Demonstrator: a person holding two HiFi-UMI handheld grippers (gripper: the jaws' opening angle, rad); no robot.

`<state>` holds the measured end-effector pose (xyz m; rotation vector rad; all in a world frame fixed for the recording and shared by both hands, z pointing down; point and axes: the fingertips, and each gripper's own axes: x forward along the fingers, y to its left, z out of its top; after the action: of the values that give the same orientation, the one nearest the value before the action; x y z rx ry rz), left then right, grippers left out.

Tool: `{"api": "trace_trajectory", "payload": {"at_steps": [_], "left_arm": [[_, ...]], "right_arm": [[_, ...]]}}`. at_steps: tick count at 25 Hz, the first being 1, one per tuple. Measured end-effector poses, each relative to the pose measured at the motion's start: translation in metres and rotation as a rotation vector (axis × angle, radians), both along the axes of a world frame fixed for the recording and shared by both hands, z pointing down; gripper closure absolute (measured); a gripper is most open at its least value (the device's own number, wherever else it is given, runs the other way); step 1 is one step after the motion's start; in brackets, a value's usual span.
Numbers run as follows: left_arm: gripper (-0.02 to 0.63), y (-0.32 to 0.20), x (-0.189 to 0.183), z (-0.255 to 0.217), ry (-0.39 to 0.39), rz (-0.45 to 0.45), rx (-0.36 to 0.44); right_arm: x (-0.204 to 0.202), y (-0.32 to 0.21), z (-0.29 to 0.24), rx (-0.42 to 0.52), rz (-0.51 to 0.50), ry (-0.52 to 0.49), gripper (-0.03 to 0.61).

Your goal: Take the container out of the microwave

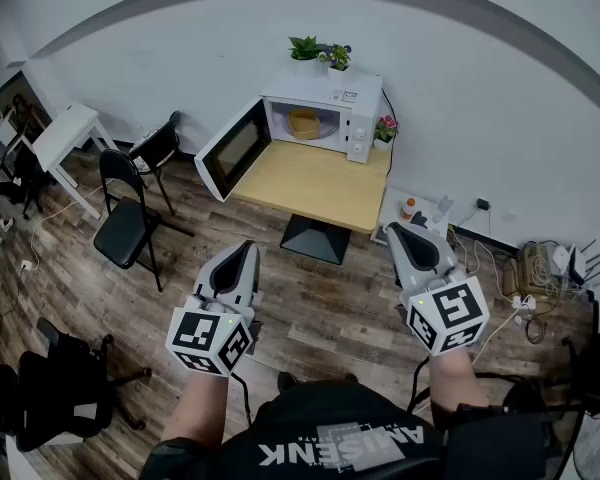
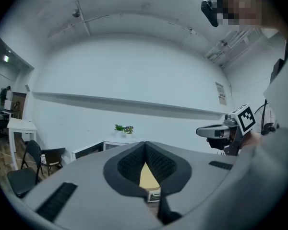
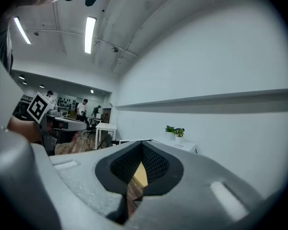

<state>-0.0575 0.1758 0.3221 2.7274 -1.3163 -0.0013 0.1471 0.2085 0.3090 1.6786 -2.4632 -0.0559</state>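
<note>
Since the left gripper (image 1: 245, 249) and right gripper (image 1: 399, 231) are both closed and empty, well short of the far, open microwave (image 1: 352, 96), it seems best to step nearer and spread the jaws before reaching its container (image 1: 302, 123).

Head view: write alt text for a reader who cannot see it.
A person points the left gripper and right gripper, both shut and empty, at a wooden table where a white microwave stands, door open, a tan container inside.

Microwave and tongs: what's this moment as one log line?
microwave: door open | container: inside | left tongs: shut, empty | right tongs: shut, empty
</note>
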Motion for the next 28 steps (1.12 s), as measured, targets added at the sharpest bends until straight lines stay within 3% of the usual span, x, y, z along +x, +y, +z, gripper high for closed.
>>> {"api": "trace_trajectory", "payload": {"at_steps": [13, 20, 28], "left_arm": [[0.612, 0.001, -0.018, 0.004, -0.005, -0.012, -0.009], [0.612, -0.003, -0.03, 0.01, -0.019, 0.015, -0.018], [0.612, -0.013, -0.068, 0.012, 0.025, 0.026, -0.016]], "right_arm": [[-0.007, 0.001, -0.003, 0.01, 0.019, -0.036, 0.572], [-0.027, -0.005, -0.001, 0.014, 0.009, -0.034, 0.572], [-0.062, -0.017, 0.0, 0.015, 0.01, -0.016, 0.572]]}}
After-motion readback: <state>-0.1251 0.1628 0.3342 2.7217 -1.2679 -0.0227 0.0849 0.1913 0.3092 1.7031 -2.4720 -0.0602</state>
